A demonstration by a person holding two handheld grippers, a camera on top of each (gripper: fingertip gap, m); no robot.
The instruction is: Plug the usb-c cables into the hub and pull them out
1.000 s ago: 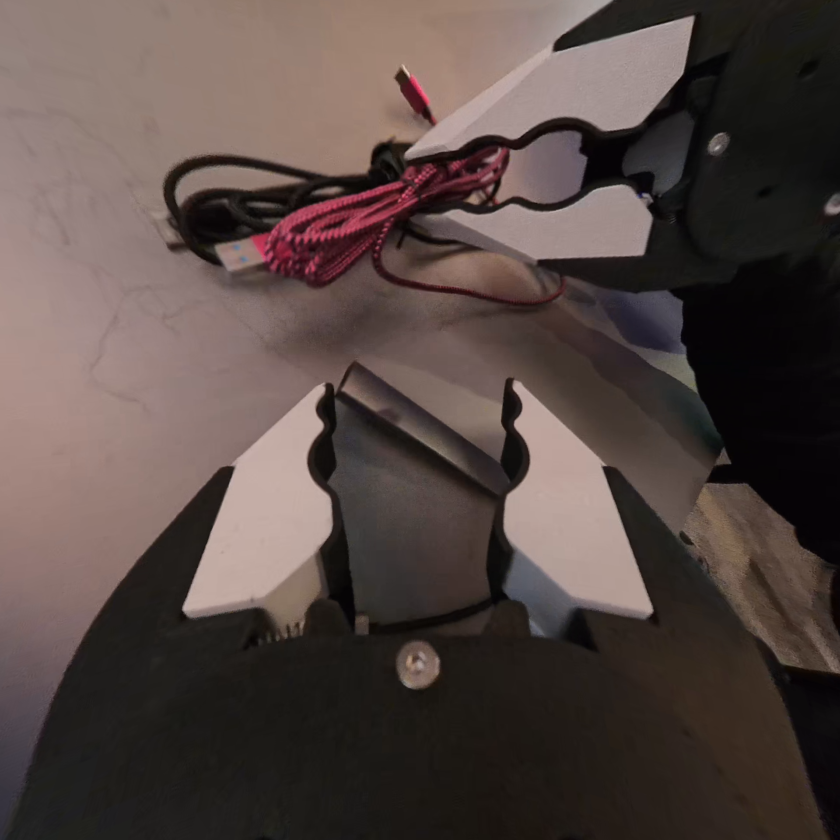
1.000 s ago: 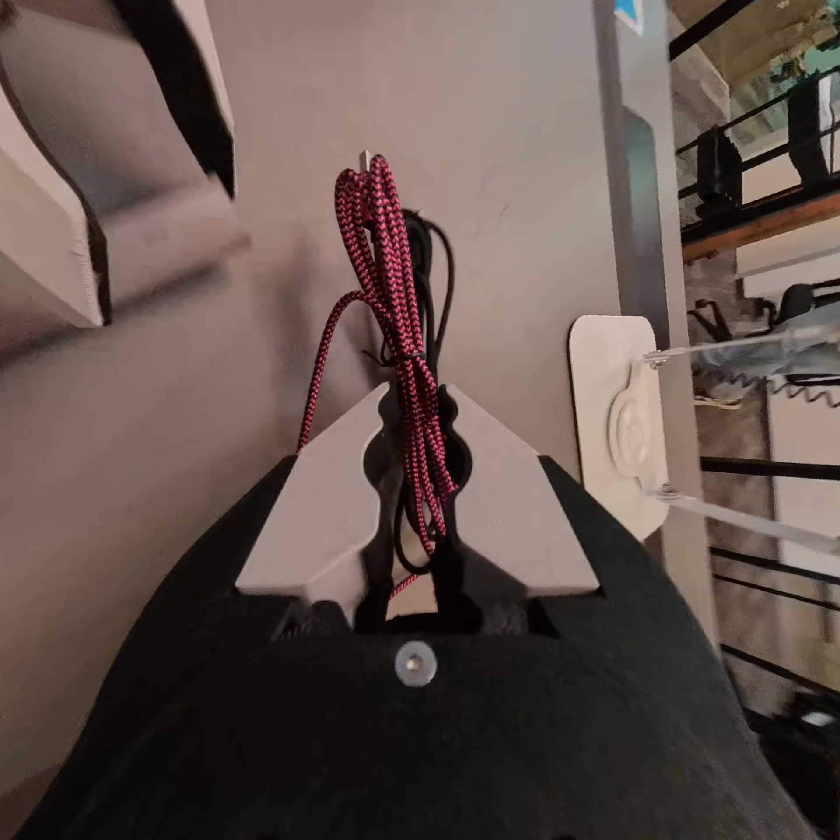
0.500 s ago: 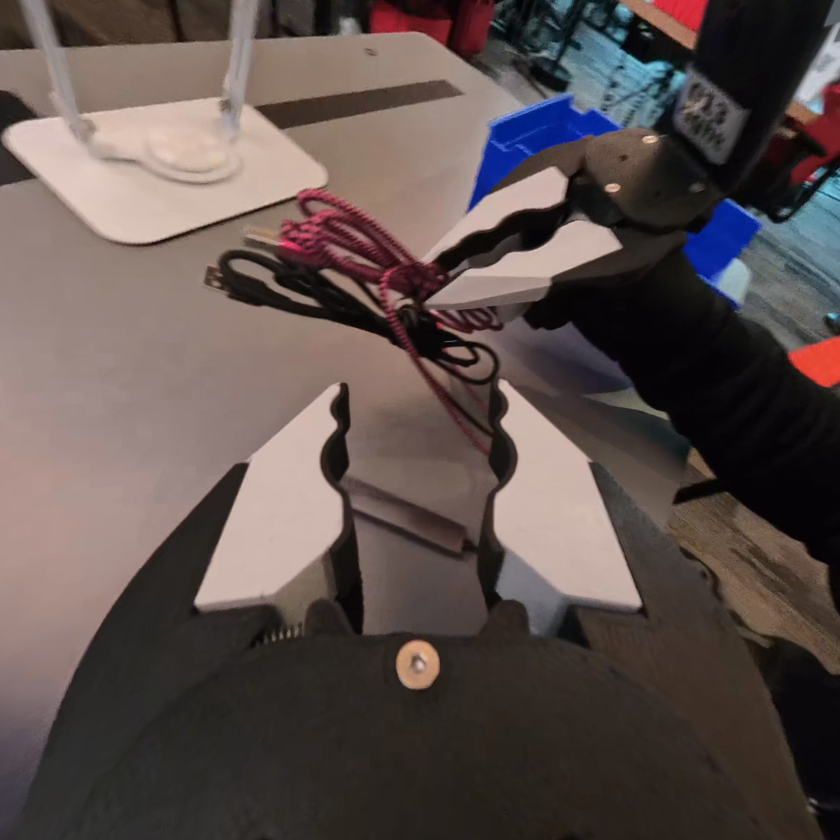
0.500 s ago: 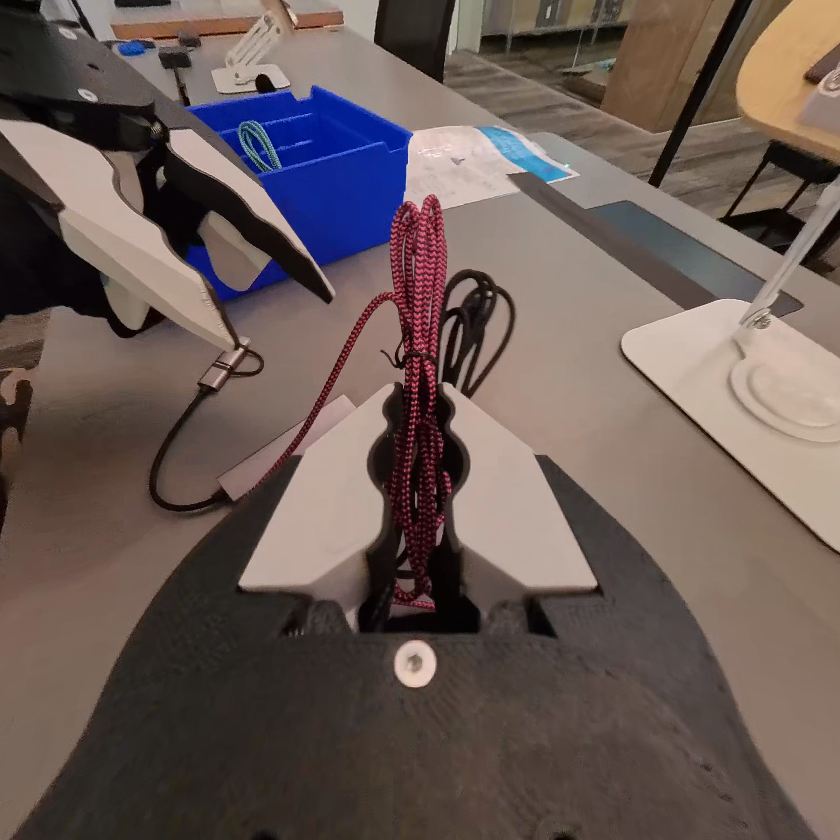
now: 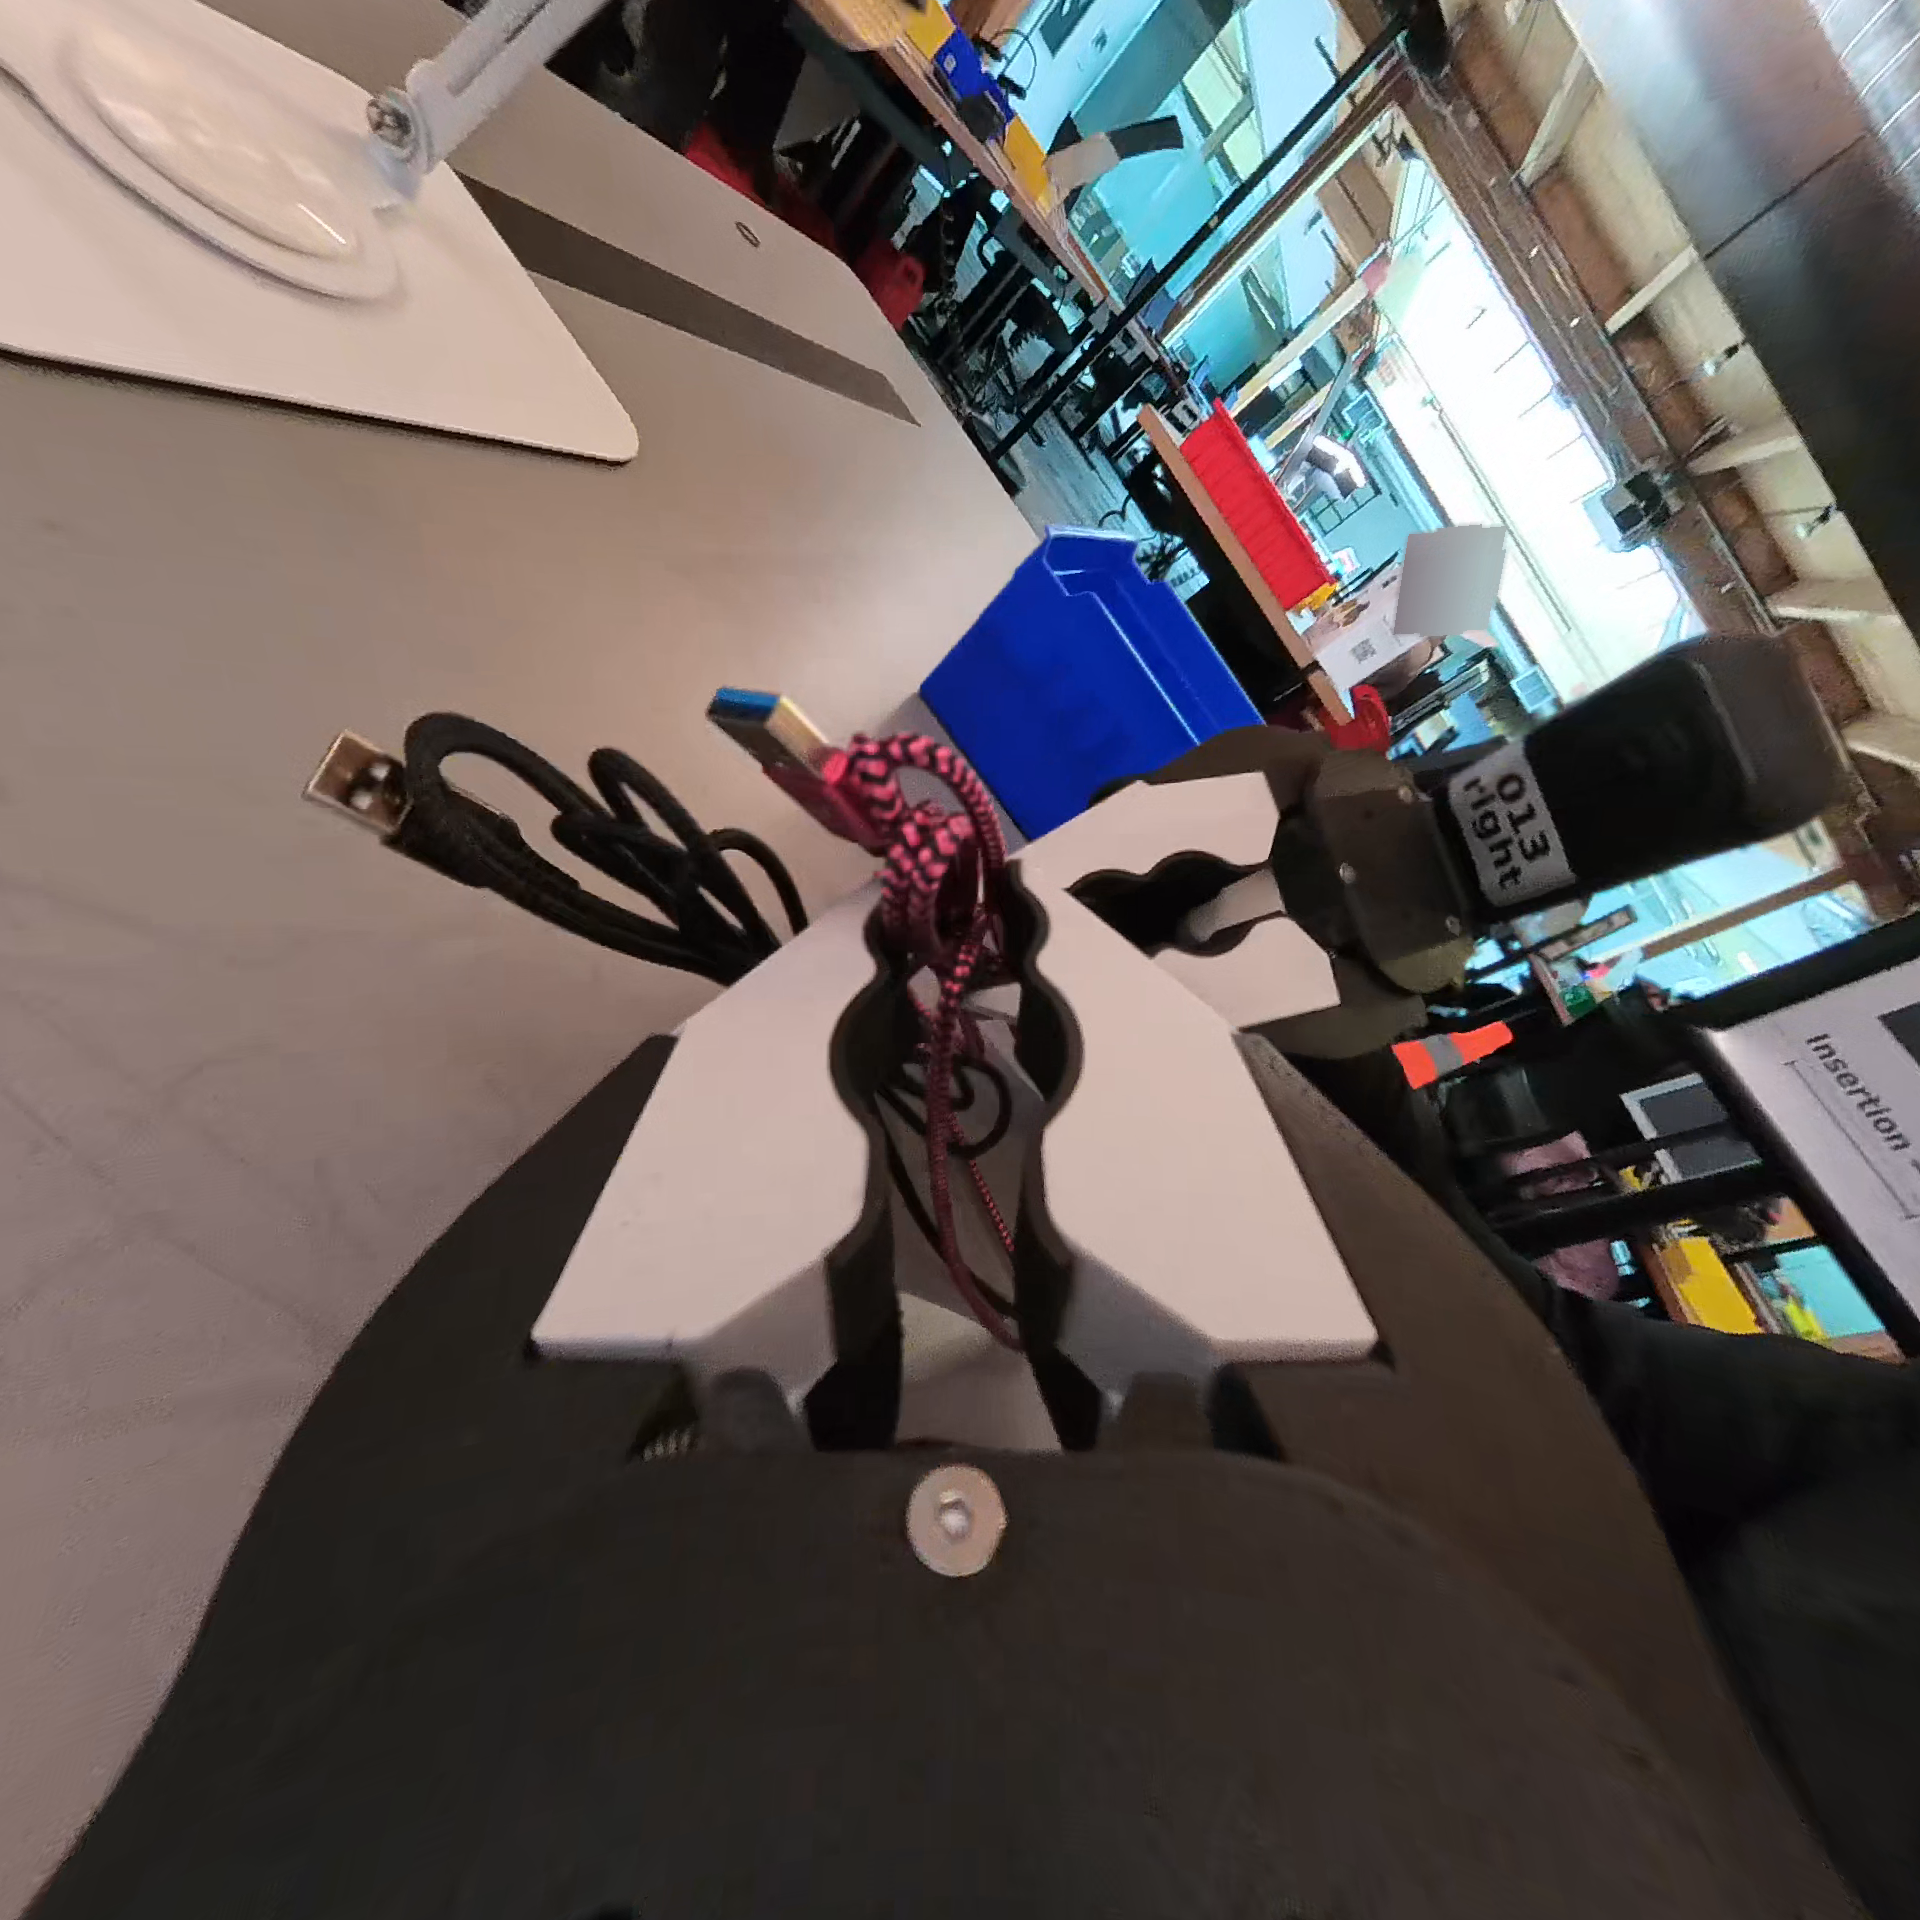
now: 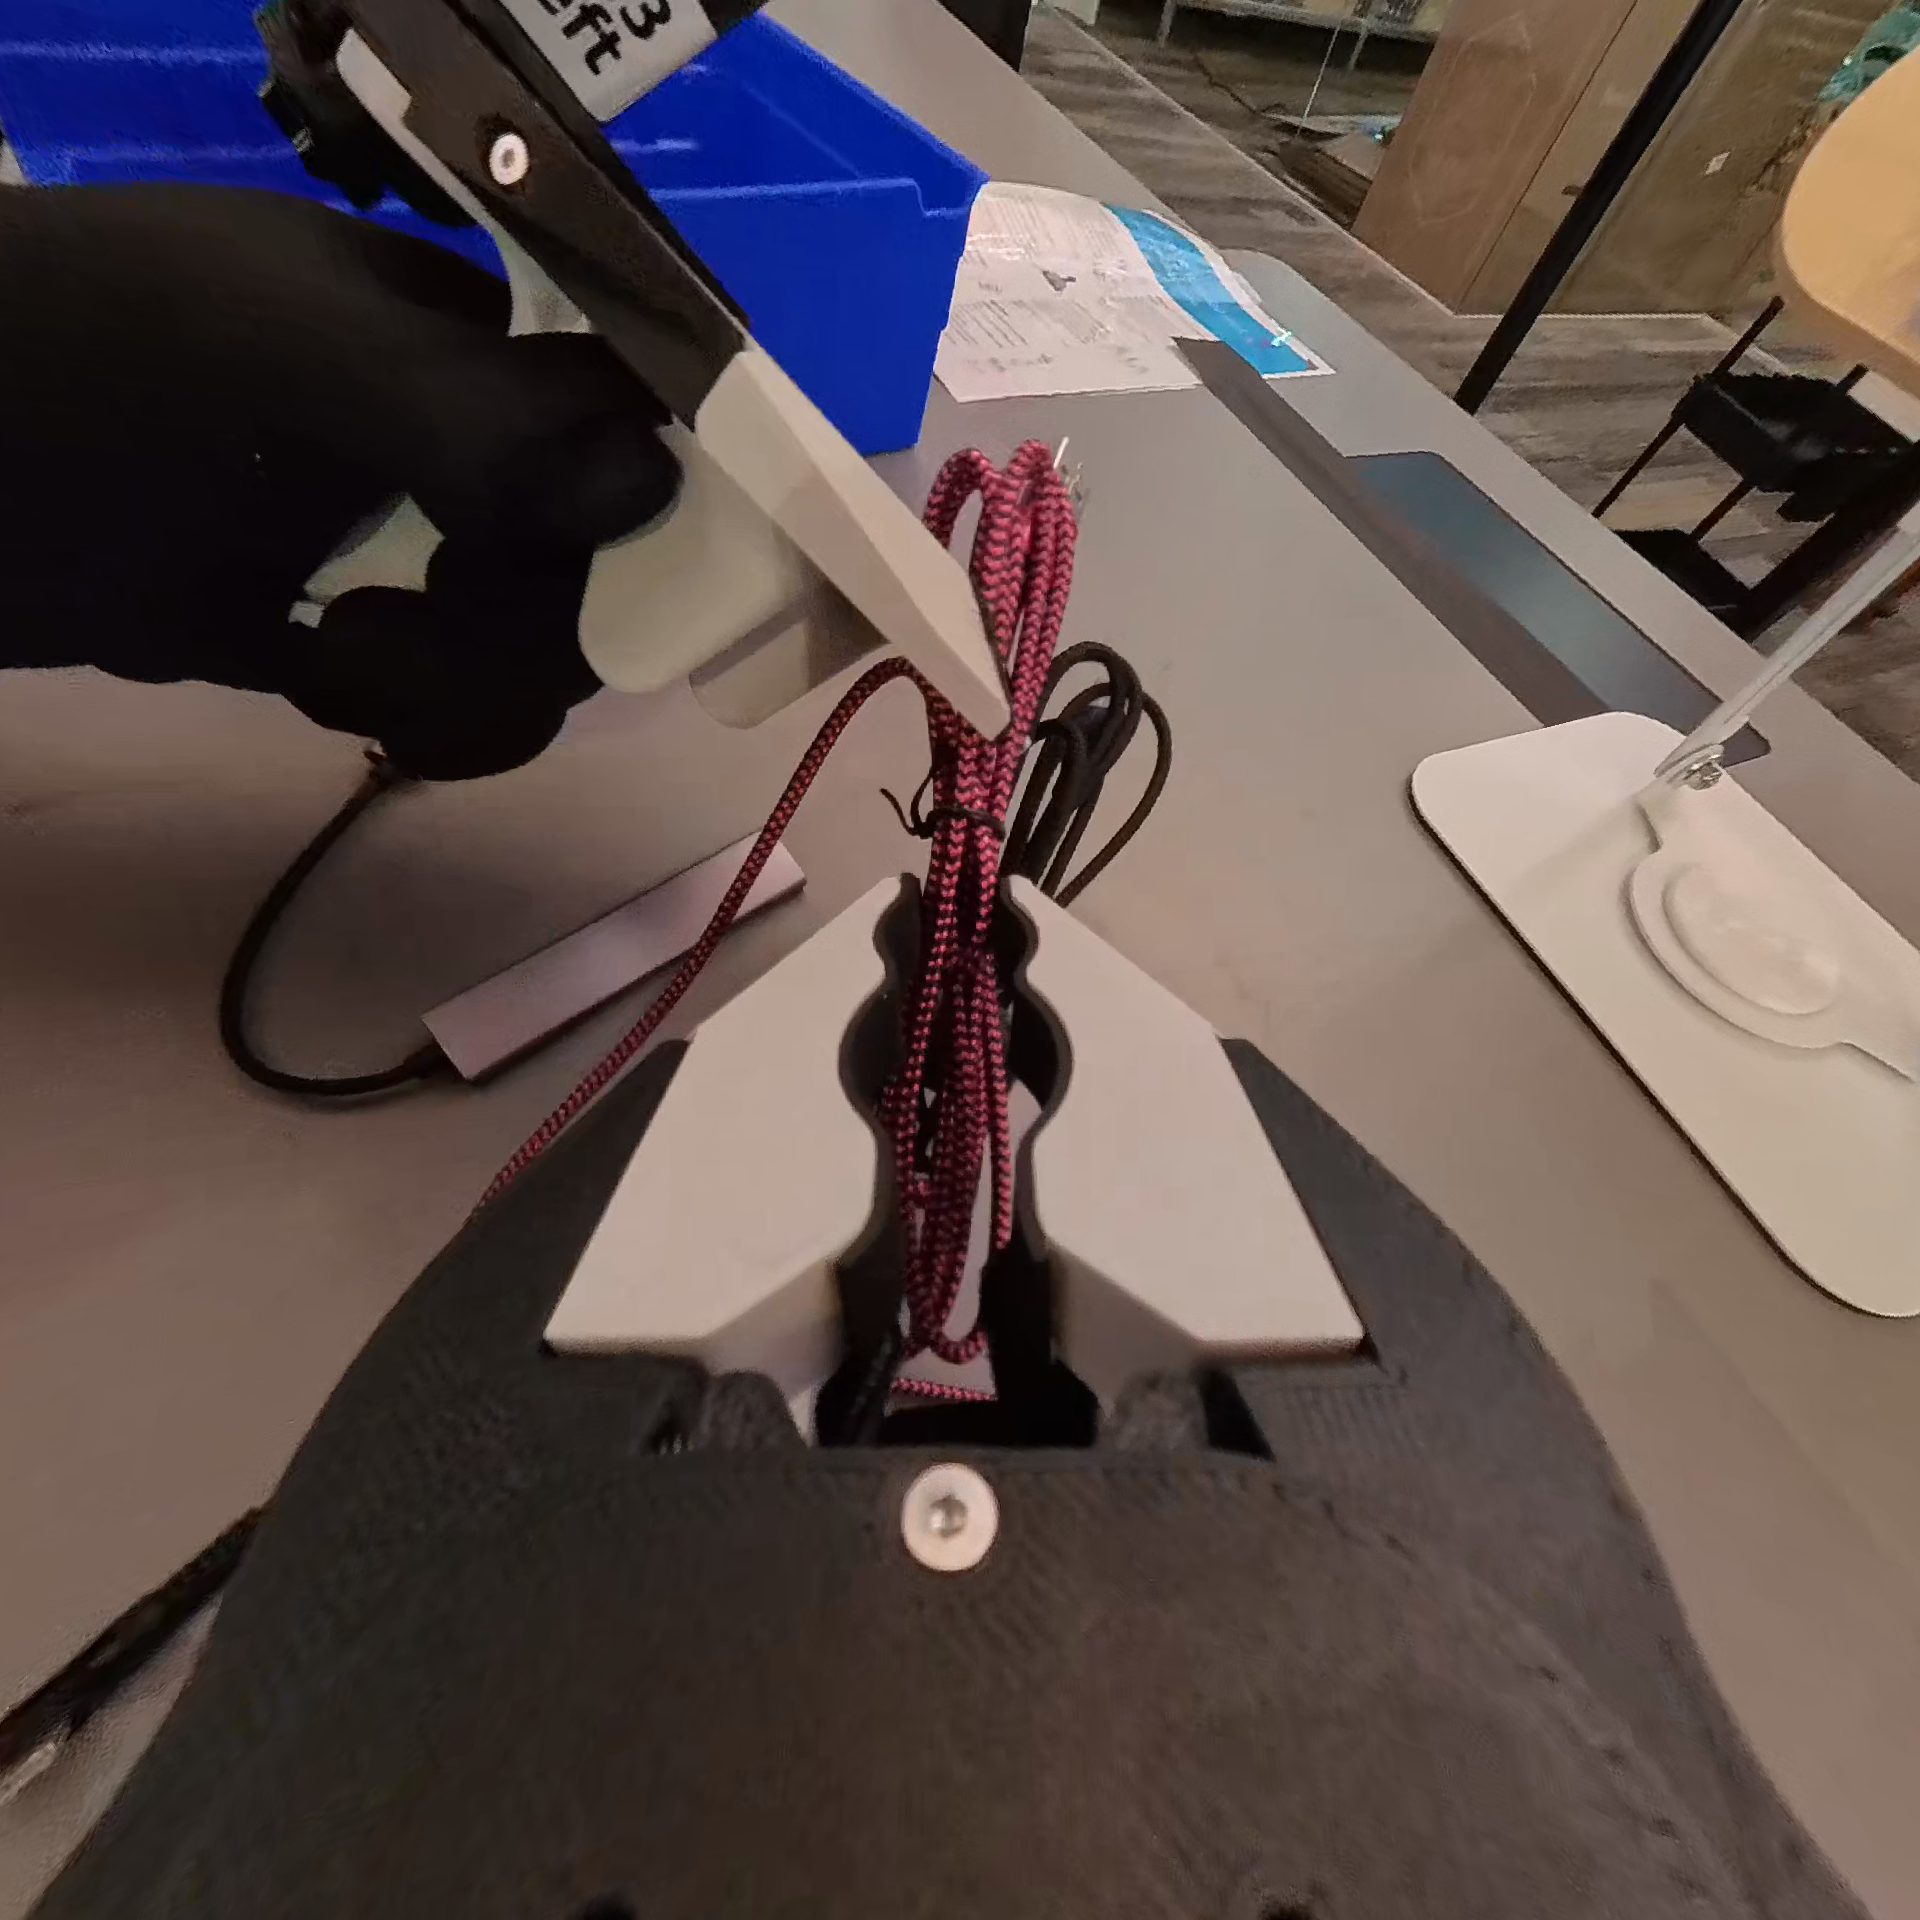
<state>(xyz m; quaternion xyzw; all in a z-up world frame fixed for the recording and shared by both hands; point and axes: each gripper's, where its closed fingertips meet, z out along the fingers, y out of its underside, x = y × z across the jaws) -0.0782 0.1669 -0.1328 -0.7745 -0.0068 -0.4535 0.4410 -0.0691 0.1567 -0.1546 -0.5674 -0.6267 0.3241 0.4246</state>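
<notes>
Gripping the red braided cable bundle [image 6: 966, 997] with a black cable [image 6: 1101, 758], right gripper [image 6: 961, 914] is clenched above the grey table [image 6: 1299, 831]. Left gripper [image 5: 951, 914] is clamped on the same bundle; hub [image 6: 613, 956] lies flat just left.

My left claw [image 5: 951, 935] pinches the red cable [image 5: 940, 873]; black cable [image 5: 582, 852] hangs beside; right claw [image 5: 1049, 894] touches.

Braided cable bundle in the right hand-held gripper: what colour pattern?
Red-and-black zigzag braid, clearest in the right wrist view.
</notes>
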